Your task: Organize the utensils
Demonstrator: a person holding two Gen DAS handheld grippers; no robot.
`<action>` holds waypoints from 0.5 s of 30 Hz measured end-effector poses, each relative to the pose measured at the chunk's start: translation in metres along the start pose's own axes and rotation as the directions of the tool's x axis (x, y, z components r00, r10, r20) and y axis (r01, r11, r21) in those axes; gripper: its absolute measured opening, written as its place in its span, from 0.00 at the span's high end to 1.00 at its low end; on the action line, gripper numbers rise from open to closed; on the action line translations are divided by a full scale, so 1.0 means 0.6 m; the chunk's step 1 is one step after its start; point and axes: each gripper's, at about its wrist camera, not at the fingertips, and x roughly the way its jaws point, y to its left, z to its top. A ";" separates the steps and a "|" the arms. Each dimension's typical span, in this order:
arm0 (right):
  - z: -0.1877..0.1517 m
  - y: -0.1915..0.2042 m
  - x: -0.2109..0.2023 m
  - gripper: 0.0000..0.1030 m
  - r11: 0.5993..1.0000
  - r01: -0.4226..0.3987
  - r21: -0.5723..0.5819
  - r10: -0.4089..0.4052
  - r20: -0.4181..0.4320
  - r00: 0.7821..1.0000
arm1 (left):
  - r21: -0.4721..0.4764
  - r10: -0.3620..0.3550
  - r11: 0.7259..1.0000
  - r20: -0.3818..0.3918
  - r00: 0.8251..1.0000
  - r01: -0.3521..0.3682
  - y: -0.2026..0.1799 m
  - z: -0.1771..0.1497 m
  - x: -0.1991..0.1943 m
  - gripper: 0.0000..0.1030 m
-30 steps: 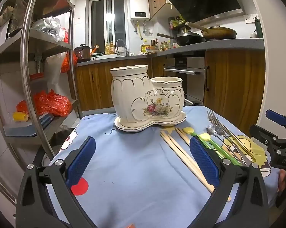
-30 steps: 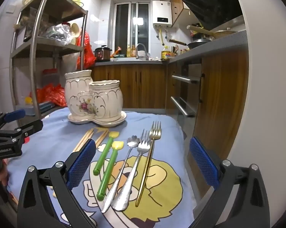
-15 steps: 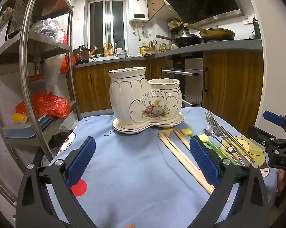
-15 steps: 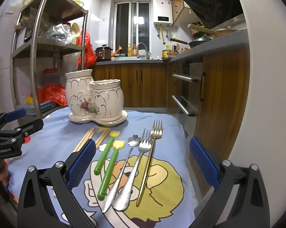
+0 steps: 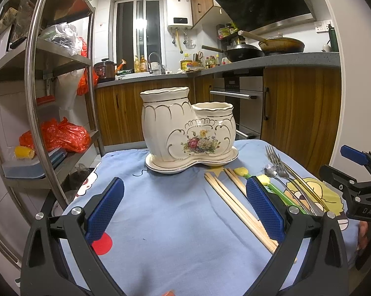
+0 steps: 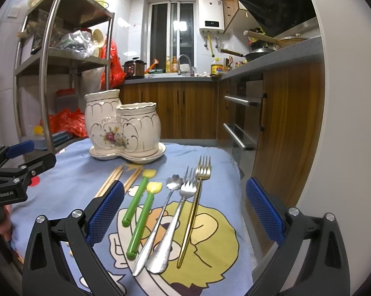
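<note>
Nothing on the table has shifted over the last second; only the views have drifted a little, the left one easing slightly closer to the holder.

On the blue cartoon-print tablecloth (image 6: 217, 162) stands a cream ceramic utensil holder (image 5: 189, 133) with two pots, gold trim and a painted flower spray, set on its own matching saucer at the far middle of the table. Nearer, the utensils lie side by side, all pointing toward the holder: wooden chopsticks (image 5: 231, 197), two green-handled pieces with yellow tips (image 6: 141, 209), a flower-ended silver spoon (image 6: 160, 219), a silver fork (image 6: 175, 219) and a gold fork (image 6: 195, 204).

The left gripper (image 5: 185, 209) has its jaws wide and empty above bare cloth in front of the holder, with the chopsticks passing behind its right pad. The right gripper (image 6: 185, 212) is likewise wide and empty, straddling the row of cutlery. A metal shelf rack (image 5: 37, 98) stands close at the left table edge; wooden cabinets (image 6: 284, 123) sit close on the right.
</note>
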 end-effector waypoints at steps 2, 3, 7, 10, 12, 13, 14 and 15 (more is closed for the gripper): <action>0.000 0.001 -0.001 0.05 1.000 -0.001 0.001 0.001 -0.001 1.000 | 0.000 0.000 1.000 0.001 1.000 0.000 0.000 0.000 0.000 0.05; 0.000 0.000 0.000 0.05 1.000 -0.001 0.001 0.001 -0.001 1.000 | 0.000 0.000 1.000 0.001 1.000 0.000 0.000 0.000 0.000 0.05; 0.000 0.001 0.000 0.05 1.000 -0.001 0.002 0.001 -0.001 1.000 | -0.001 0.001 1.000 0.000 1.000 -0.001 0.001 0.001 0.000 0.05; 0.000 0.001 0.000 0.05 1.000 -0.002 0.002 0.002 -0.002 1.000 | 0.001 0.000 1.000 -0.002 1.000 0.000 0.001 0.000 0.000 0.05; 0.000 0.001 0.000 0.05 1.000 -0.003 0.003 0.003 -0.002 1.000 | 0.004 0.002 1.000 -0.003 1.000 -0.002 0.001 0.001 0.000 0.05; 0.000 0.000 0.000 0.05 1.000 -0.003 0.003 0.003 -0.003 1.000 | 0.004 0.002 1.000 -0.003 1.000 -0.002 0.001 0.001 0.000 0.05; 0.000 0.000 0.001 0.05 1.000 -0.002 0.003 0.002 -0.003 1.000 | 0.004 0.001 1.000 -0.002 1.000 -0.001 0.001 0.000 0.000 0.05; 0.000 0.000 0.001 0.05 1.000 -0.002 0.003 0.002 -0.003 1.000 | 0.005 0.001 1.000 -0.002 1.000 -0.001 0.001 0.000 0.000 0.05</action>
